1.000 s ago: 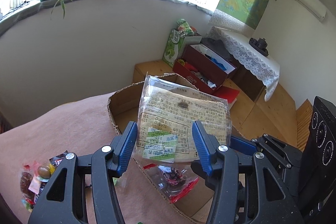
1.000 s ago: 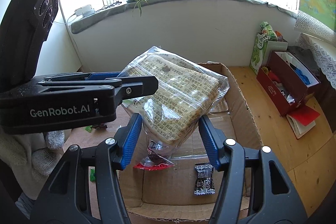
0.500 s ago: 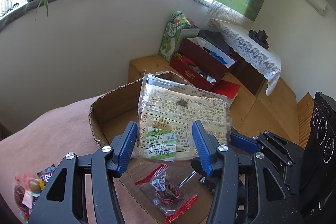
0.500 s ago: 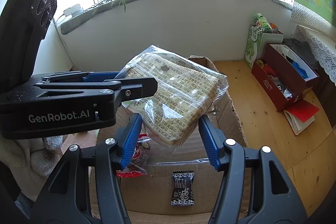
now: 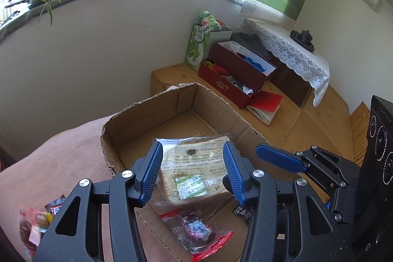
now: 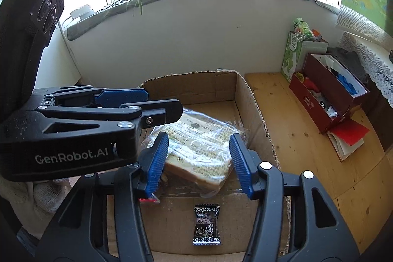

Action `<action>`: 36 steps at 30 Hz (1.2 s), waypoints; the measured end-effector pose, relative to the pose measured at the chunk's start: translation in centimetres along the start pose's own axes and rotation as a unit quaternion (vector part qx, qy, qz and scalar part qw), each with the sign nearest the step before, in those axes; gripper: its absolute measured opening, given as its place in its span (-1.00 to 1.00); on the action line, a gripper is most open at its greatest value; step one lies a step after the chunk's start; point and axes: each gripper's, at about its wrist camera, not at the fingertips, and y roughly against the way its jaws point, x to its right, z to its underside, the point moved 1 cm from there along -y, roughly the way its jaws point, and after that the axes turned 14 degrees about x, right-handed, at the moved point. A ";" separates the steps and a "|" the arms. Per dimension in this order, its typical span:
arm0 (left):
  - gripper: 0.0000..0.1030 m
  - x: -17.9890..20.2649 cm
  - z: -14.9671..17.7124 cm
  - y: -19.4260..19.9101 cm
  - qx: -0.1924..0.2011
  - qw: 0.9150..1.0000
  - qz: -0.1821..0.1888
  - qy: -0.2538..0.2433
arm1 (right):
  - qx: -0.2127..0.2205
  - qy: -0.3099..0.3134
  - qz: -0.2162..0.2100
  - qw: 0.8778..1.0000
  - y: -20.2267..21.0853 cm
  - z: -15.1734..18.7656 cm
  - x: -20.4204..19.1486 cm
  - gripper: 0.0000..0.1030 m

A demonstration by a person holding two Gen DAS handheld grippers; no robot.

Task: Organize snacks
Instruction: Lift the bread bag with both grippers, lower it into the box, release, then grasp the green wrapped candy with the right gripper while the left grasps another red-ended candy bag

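Cardboard box (image 5: 221,104) now contains the bread bag (image 6: 196,139), previously held above it; the bag lies over the red-edged pouch (image 5: 196,230). Left gripper (image 5: 191,171) and right gripper (image 6: 199,161): jaws closing, straddling the bag without pressing. Placement step judged complete.

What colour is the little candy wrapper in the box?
Black with white print, clearest in the right wrist view.
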 end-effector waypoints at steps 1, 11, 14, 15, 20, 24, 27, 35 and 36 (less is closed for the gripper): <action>-0.05 0.0 -0.1 0.1 0.001 1.000 0.000 0.000 | 0.001 0.001 0.000 1.000 0.1 -0.1 -0.1 0.06; -0.05 -0.2 -0.4 2.2 0.017 1.000 -0.005 -0.001 | 0.006 0.005 0.003 1.000 1.5 -0.3 -1.1 0.06; -0.05 -0.6 -0.3 3.4 0.025 1.000 -0.009 0.003 | 0.009 0.008 0.002 1.000 2.2 -0.2 -1.8 0.06; -0.05 -0.8 -0.2 3.9 0.027 1.000 -0.011 0.006 | 0.010 0.009 0.002 1.000 2.5 -0.2 -2.0 0.06; -0.05 -2.1 0.1 6.4 0.043 0.999 -0.024 0.012 | 0.013 0.013 -0.009 1.000 3.6 0.0 -3.5 0.06; -0.05 -3.6 0.6 8.9 0.058 0.997 -0.038 0.017 | 0.016 0.017 -0.021 1.000 4.6 0.5 -5.3 0.06; -0.05 -5.1 1.4 10.9 0.066 0.996 -0.049 0.028 | 0.019 0.017 -0.034 0.999 5.5 0.9 -6.6 0.06; -0.05 -10.2 5.5 15.4 0.069 0.991 -0.099 0.064 | 0.007 0.016 -0.090 0.996 7.1 3.7 -11.1 0.06; -0.05 -10.8 6.2 15.8 0.068 0.989 -0.108 0.069 | 0.001 0.015 -0.098 0.995 7.1 4.3 -11.7 0.06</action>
